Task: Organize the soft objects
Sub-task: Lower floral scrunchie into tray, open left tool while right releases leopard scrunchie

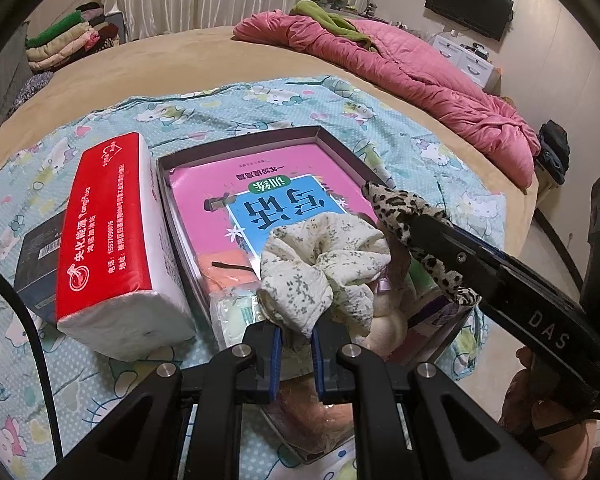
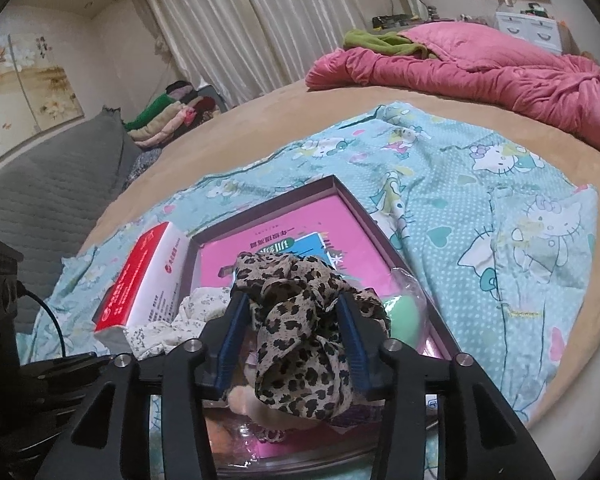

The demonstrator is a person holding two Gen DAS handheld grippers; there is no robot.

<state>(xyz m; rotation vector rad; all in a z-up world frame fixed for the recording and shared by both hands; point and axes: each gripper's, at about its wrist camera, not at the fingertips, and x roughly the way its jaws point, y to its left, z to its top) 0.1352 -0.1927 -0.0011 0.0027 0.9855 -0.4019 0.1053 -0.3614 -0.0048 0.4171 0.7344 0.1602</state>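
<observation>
Blue-padded left gripper (image 1: pixel 296 336): we clamp the floral scrunchie (image 1: pixel 320 268) above the box's near end.
Right gripper (image 2: pixel 294 316): our jaws stand apart, the leopard scrunchie (image 2: pixel 300 340) draped loosely between them.
Box (image 1: pixel 240 144): holds a pink book (image 1: pixel 268 184).
Tissue pack (image 1: pixel 112 236): just beside the box.
Farther: pink quilt (image 1: pixel 420 76) on the bed.

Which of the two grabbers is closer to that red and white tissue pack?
The left. The left gripper, pinching the pale floral scrunchie, sits just beside the tissue pack. The right gripper, with the leopard scrunchie between its fingers, is farther off, across the box.
</observation>
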